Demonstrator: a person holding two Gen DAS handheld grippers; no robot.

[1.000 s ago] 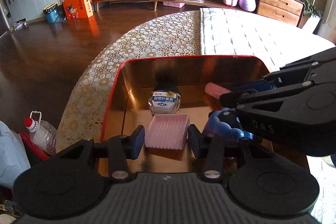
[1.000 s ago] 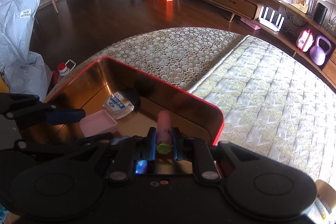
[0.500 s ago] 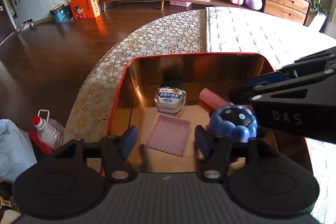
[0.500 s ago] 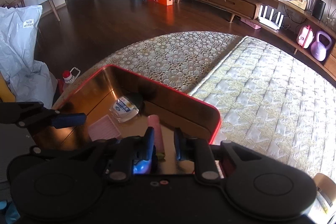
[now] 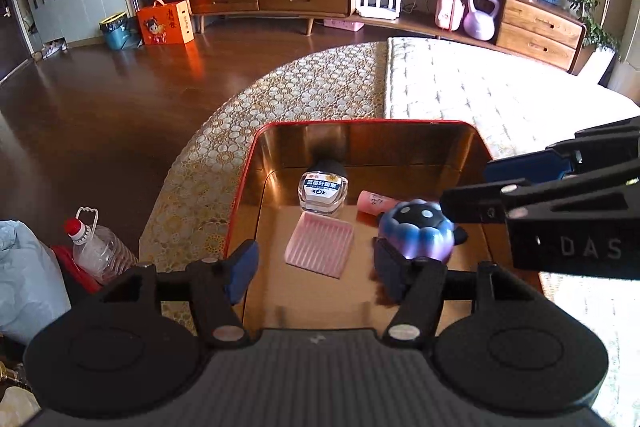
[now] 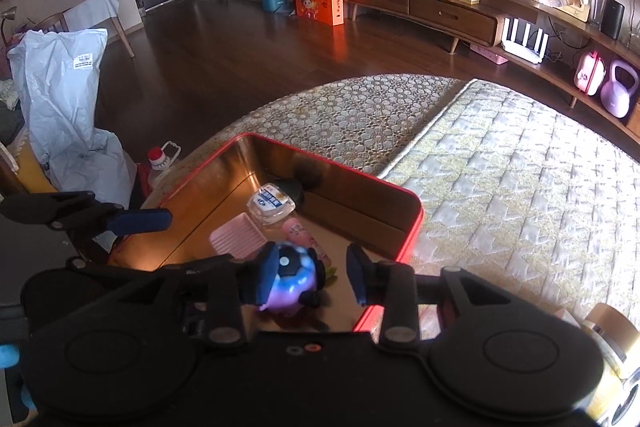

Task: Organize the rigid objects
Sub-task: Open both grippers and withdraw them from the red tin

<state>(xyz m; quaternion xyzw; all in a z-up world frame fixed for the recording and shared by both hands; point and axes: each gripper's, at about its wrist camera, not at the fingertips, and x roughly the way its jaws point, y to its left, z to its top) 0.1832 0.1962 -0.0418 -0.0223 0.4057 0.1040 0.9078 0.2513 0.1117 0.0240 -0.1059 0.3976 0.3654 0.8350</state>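
Clearance is what my next move turns on: both my grippers hang above the red tin (image 5: 244,195), everything in it below and ahead of my jaws. My left gripper (image 5: 316,267) stands apart and empty, the pink ribbed tray (image 5: 320,245) lying flat at lower centre between its fingers (no pad touching). My right gripper (image 6: 306,277) is opening with nothing clamped; the pink tube (image 6: 306,241) lies just beyond, its long axis running toward the frame's upper left, beside the blue-purple toy (image 6: 288,283). A second ago my right jaws clamped that tube and my left fingers flanked the tray closely.
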